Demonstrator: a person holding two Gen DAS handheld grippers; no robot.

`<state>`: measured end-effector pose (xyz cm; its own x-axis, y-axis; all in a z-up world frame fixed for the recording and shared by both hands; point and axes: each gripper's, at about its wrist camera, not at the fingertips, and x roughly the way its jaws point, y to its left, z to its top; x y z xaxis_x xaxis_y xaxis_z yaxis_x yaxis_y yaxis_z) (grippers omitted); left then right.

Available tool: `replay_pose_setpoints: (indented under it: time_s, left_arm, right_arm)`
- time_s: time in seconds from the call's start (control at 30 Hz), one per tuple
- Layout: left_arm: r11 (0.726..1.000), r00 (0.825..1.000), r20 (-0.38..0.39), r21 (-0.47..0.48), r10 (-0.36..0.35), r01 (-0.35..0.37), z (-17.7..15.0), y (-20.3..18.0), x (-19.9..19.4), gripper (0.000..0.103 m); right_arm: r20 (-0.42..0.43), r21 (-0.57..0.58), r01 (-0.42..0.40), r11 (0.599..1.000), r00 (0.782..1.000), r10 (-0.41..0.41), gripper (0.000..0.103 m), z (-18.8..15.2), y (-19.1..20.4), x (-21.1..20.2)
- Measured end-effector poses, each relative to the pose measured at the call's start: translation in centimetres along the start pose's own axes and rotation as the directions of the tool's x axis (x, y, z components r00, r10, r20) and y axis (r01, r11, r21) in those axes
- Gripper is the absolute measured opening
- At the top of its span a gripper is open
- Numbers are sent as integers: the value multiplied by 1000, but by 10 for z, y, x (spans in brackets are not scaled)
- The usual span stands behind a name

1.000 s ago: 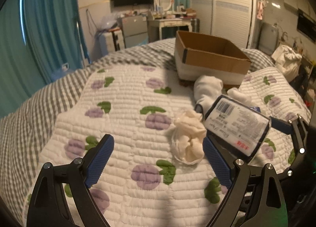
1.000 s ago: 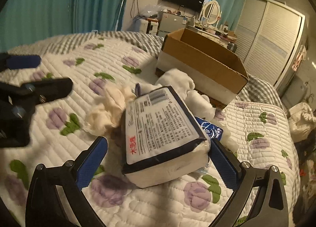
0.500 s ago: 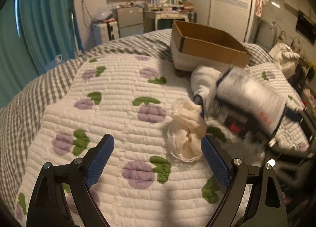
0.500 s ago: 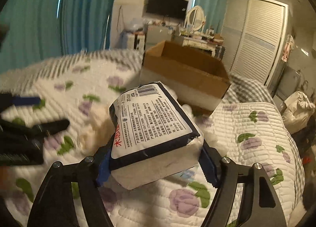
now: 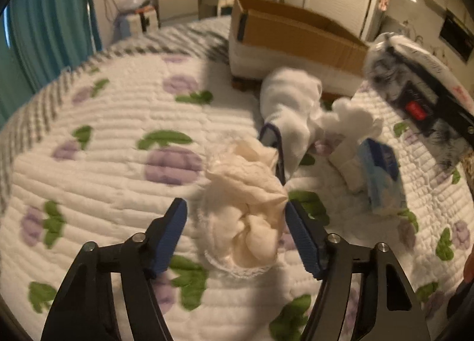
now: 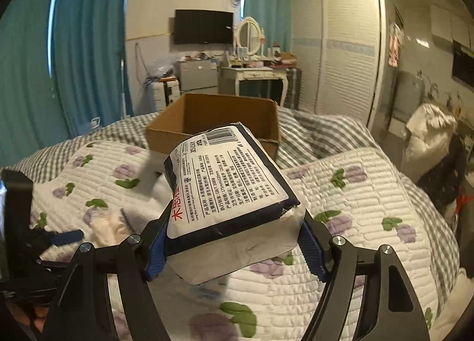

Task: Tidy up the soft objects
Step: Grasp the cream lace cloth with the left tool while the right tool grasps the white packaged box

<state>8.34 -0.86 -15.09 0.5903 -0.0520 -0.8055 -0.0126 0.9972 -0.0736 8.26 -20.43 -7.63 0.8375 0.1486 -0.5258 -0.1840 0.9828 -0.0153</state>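
My right gripper (image 6: 231, 247) is shut on a white and navy tissue pack (image 6: 234, 201) and holds it raised above the bed, in front of the open cardboard box (image 6: 213, 121). The pack also shows in the left wrist view (image 5: 414, 95). My left gripper (image 5: 235, 225) is open around a crumpled cream cloth (image 5: 248, 207) on the quilt, one blue pad on each side. A white sock bundle (image 5: 291, 103), a small white piece (image 5: 352, 117) and a blue tissue packet (image 5: 382, 175) lie beyond it.
The cardboard box (image 5: 296, 35) stands at the far side of the floral quilt (image 5: 118, 148). Teal curtains (image 6: 83, 59) hang at the left. A dresser with mirror (image 6: 251, 74) and a wardrobe (image 6: 340, 53) stand behind the bed.
My right gripper closed on the tissue pack and lifted it up toward the box. My left gripper moved forward and narrowed around the cream cloth.
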Motion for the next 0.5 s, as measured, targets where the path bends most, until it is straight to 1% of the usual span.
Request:
replay_pose_setpoints:
  time_s: [0.03,0.13,0.17,0.2,0.23,0.27,0.3,0.4,0.5]
  left_arm:
    - [1000,1000,-8,5,-5,5,0,-1,5,65]
    - [999,1000,-26,46,-8,9,0,-9,16,56]
    - [998,999,-32,63,-6,8,0,-11,18,46]
    - [997,999,-36,71,-1,4,0,-12,18,39]
    - [997,999,-39,74,2,1,-1,-13,18,38]
    - [997,999,-38,74,4,-1,-1,-12,18,34]
    - [997,999,-34,75,4,-1,-3,-12,15,26]
    - [997,1000,-27,80,14,-12,-6,-15,7,25]
    - [995,1000,-1,95,27,-26,-8,-21,-9,25]
  right_arm:
    - [-7,5,1,1000,1000,-1,74,-1,-3,4]
    - [-31,14,7,1000,999,-6,74,-5,-10,13]
    - [-38,22,2,1000,999,-1,74,-8,-13,15]
    - [-42,28,-3,1000,999,4,74,-9,-14,16]
    - [-43,33,-7,999,999,8,74,-9,-15,16]
    - [-42,35,-9,999,999,11,74,-10,-17,16]
    - [-39,36,-14,999,999,15,74,-10,-17,14]
    - [-28,45,-30,999,999,31,74,-12,-20,8]
    - [-17,55,-40,998,999,41,74,-12,-23,-2]
